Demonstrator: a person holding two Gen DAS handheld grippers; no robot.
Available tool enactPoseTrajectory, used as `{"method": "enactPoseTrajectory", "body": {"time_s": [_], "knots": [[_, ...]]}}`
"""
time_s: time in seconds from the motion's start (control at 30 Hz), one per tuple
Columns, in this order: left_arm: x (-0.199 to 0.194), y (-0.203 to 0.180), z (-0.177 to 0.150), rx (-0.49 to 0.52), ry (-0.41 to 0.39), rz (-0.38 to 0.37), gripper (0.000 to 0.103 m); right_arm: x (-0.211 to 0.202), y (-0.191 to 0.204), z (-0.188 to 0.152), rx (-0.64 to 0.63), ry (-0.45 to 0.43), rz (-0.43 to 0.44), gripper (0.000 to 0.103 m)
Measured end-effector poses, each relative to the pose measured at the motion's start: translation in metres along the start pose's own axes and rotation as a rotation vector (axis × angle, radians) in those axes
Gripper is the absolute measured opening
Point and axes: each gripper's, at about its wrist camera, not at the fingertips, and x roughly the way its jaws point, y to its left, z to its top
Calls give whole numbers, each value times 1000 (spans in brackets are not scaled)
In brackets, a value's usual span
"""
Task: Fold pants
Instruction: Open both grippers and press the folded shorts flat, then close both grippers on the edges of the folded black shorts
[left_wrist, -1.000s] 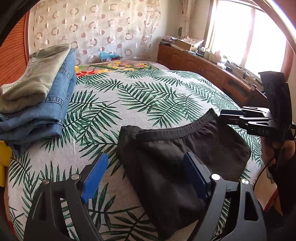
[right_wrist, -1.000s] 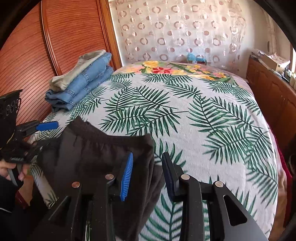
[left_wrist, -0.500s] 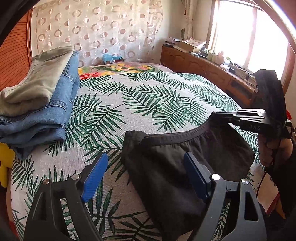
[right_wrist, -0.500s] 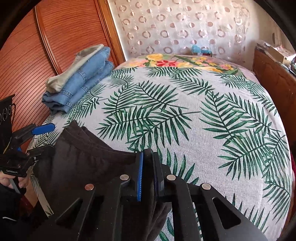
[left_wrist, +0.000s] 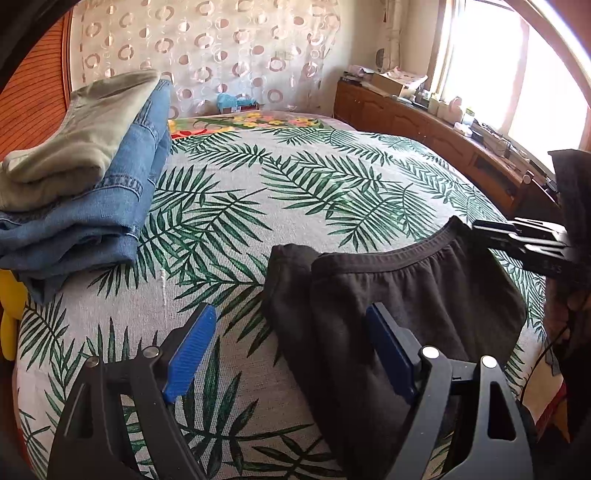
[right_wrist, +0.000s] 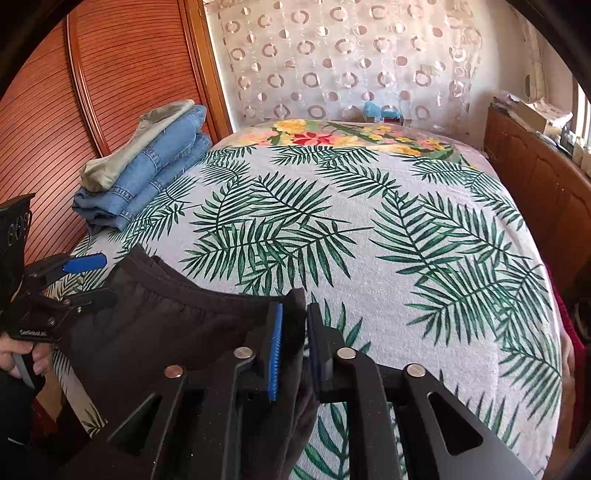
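Observation:
Black pants (left_wrist: 406, 295) lie crumpled on the near part of the palm-leaf bedspread (left_wrist: 295, 177). My left gripper (left_wrist: 291, 314) stands wide open above their left part: one blue pad is over the bedspread, the other over the black cloth, neither touching it. In the right wrist view it (right_wrist: 96, 280) shows at the far left, in a person's hand (right_wrist: 22, 354). My right gripper (right_wrist: 295, 314) has the right waistband corner of the pants (right_wrist: 166, 314) bunched between its pads and raised a little. Its jaws are opening slightly, and cloth still fills the gap. The same gripper (left_wrist: 480, 230) shows in the left wrist view.
A stack of folded blue jeans (left_wrist: 92, 221) topped by khaki pants (left_wrist: 74, 140) sits at the bed's far left, by a wooden slatted wardrobe (right_wrist: 92, 92). A low wooden cabinet (left_wrist: 424, 125) runs along the right under the window. A patterned curtain hangs behind.
The right gripper's jaws, earlier open around the pants' right edge, came together on the waistband corner and raised it slightly. The left gripper stayed wide open in place.

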Motion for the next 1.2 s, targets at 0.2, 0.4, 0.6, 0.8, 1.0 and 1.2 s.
{"method": "enactPoseTrajectory", "body": {"time_s": [0.2,0.4,0.6,0.8,1.0,1.2], "knots": [[5,1,-2,-4,10,-1,84,-15,3,-17,-8,12,-15,49],[6,2,-3,-7,17,-1,84,-16,1,-26,14,44,-28,49],[7,1,-3,-6,19,1,84,-13,5,-30,23,43,-34,49],[7,1,-3,-7,19,0,84,-5,13,-26,1,41,-40,49],[8,0,-1,-8,28,2,84,1,14,-26,-1,27,-28,40],[12,1,9,-15,35,-13,84,3,17,-27,-13,23,-43,40]]}}
